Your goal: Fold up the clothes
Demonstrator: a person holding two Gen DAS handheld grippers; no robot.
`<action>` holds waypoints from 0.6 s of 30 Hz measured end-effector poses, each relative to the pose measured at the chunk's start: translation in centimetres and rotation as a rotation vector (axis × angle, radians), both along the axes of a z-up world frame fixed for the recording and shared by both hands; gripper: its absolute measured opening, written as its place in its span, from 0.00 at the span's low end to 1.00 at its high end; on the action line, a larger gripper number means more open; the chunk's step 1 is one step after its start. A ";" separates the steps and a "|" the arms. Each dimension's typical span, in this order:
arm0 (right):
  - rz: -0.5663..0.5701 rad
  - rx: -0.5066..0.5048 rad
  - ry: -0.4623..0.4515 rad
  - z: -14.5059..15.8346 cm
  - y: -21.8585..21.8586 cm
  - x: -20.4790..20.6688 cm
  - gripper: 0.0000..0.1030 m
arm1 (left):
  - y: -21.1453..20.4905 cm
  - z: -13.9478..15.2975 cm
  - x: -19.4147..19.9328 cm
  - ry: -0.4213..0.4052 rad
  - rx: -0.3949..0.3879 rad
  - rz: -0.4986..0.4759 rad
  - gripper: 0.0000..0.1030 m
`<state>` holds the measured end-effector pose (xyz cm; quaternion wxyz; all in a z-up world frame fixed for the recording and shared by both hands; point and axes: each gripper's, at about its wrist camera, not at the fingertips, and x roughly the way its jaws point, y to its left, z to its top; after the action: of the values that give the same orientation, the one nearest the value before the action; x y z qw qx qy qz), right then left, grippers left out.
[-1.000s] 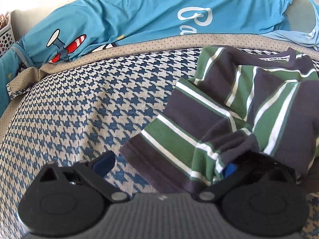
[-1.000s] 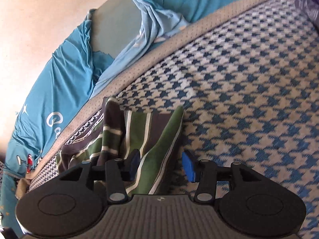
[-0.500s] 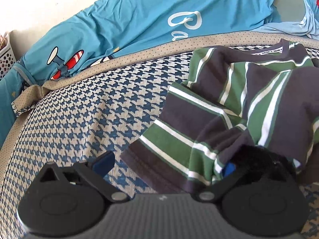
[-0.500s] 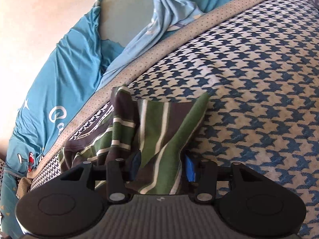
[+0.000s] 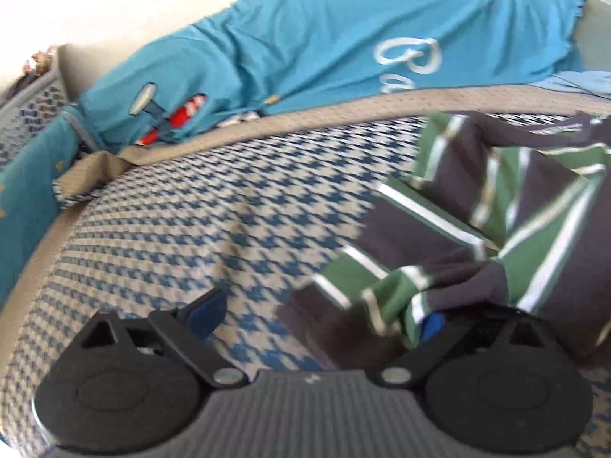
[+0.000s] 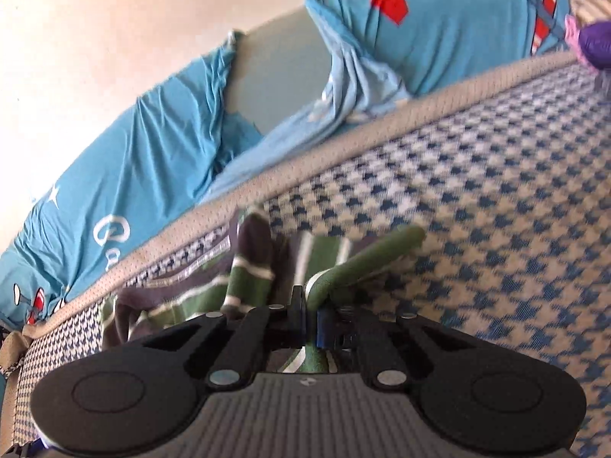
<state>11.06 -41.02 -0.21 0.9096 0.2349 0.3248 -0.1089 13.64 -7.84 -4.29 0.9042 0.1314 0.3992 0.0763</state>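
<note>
A green, dark grey and white striped shirt point(image 5: 477, 229) lies crumpled on the houndstooth bed cover point(image 5: 191, 229). My left gripper point(image 5: 320, 316) stands wide at the shirt's near corner, its jaws closing. Cloth drapes over its right finger and the hem lies between the pads, which do not press on it. In the right wrist view the shirt point(image 6: 244, 286) bunches just ahead of my right gripper point(image 6: 310, 316). That gripper is shut on a green fold of the shirt, and the fold rises from its pads.
Turquoise bedding with white lettering point(image 5: 324, 49) runs along the far edge of the bed by a pale wall. A mesh basket point(image 5: 30, 107) stands at the far left. A purple cloth point(image 6: 595, 42) sits at the far right. Bare houndstooth cover point(image 6: 496, 210) spreads to the right.
The right gripper's jaws came together on the green fold of the shirt and lifted it slightly. The left gripper stayed at the shirt's corner, jaws a touch narrower.
</note>
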 end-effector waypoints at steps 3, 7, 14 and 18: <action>-0.035 -0.068 -0.041 1.4 -0.3 -0.4 0.06 | 1.8 -0.4 1.1 0.002 0.012 0.070 0.92; -0.122 -0.124 -0.013 2.0 -1.5 -0.6 0.06 | 3.4 -0.5 1.8 0.037 -0.052 0.115 0.94; -0.195 -0.211 0.026 2.3 -2.7 -1.4 0.06 | 3.2 -0.6 1.8 0.034 -0.043 0.129 0.97; -0.242 -0.224 0.020 2.5 -3.7 -1.7 0.05 | 3.5 -0.3 1.9 0.001 -0.013 0.153 0.94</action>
<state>9.33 -44.72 2.34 0.9071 0.1686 0.2888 -0.2556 15.54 -4.34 -4.55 0.8963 0.0948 0.4089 0.1428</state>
